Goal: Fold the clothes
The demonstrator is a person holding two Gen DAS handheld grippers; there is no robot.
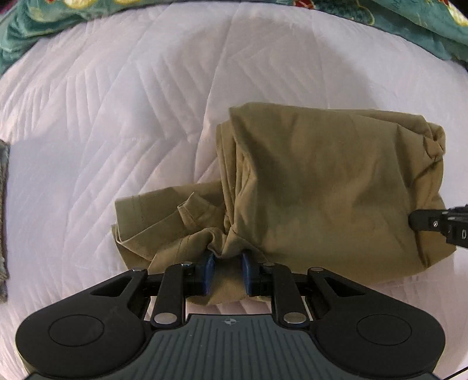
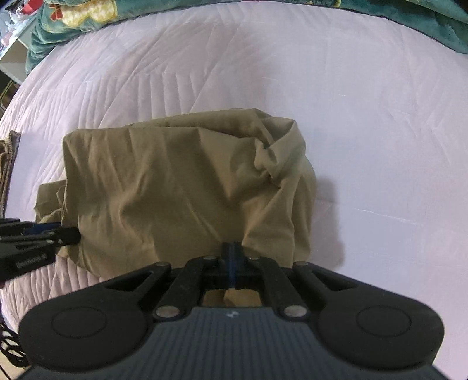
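A khaki garment (image 1: 321, 187) lies folded into a rough block on the white quilted bed; it also shows in the right wrist view (image 2: 181, 187). A loose sleeve part (image 1: 158, 216) sticks out at its left. My left gripper (image 1: 228, 260) is at the garment's near left edge, blue pads a little apart with bunched cloth between their tips. My right gripper (image 2: 232, 251) is shut on the garment's near right edge. The right gripper shows in the left wrist view (image 1: 438, 223), and the left gripper in the right wrist view (image 2: 38, 238).
The white quilted bedcover (image 1: 117, 117) spreads all around the garment. A teal patterned blanket (image 1: 44, 20) is heaped along the far edge, also in the right wrist view (image 2: 76, 17). Another piece of cloth (image 2: 7, 163) lies at the left edge.
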